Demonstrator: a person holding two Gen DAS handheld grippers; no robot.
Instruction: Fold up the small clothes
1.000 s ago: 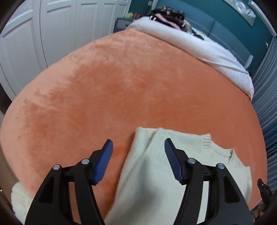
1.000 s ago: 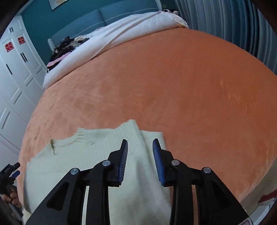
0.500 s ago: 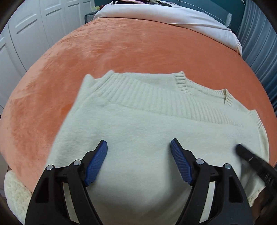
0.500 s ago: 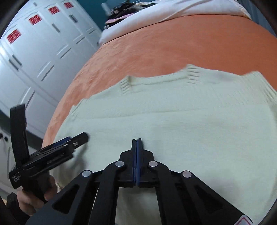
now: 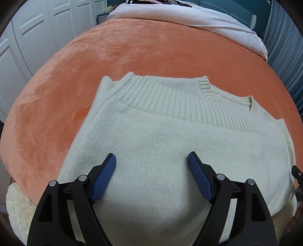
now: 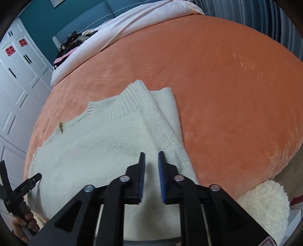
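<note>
A cream knitted sweater (image 5: 170, 136) lies folded on the orange blanket (image 5: 132, 56), its ribbed hem band and neckline toward the far side. It also shows in the right wrist view (image 6: 106, 147). My left gripper (image 5: 151, 176) is open wide and empty, just above the near part of the sweater. My right gripper (image 6: 151, 174) is open a narrow gap and empty, above the sweater's right part near a lengthwise fold. The left gripper also shows at the left edge of the right wrist view (image 6: 20, 191).
The orange blanket (image 6: 227, 85) covers the bed. A white duvet (image 5: 189, 17) and a pile of dark clothes (image 6: 73, 41) lie at the head end. White wardrobe doors (image 5: 37, 34) stand on the left. A fluffy cream fabric (image 6: 265, 204) hangs at the bed's near edge.
My right gripper was shut half a second ago and has opened a little and swung back to the right. The left gripper moved in over the sweater a second ago and now holds still, open.
</note>
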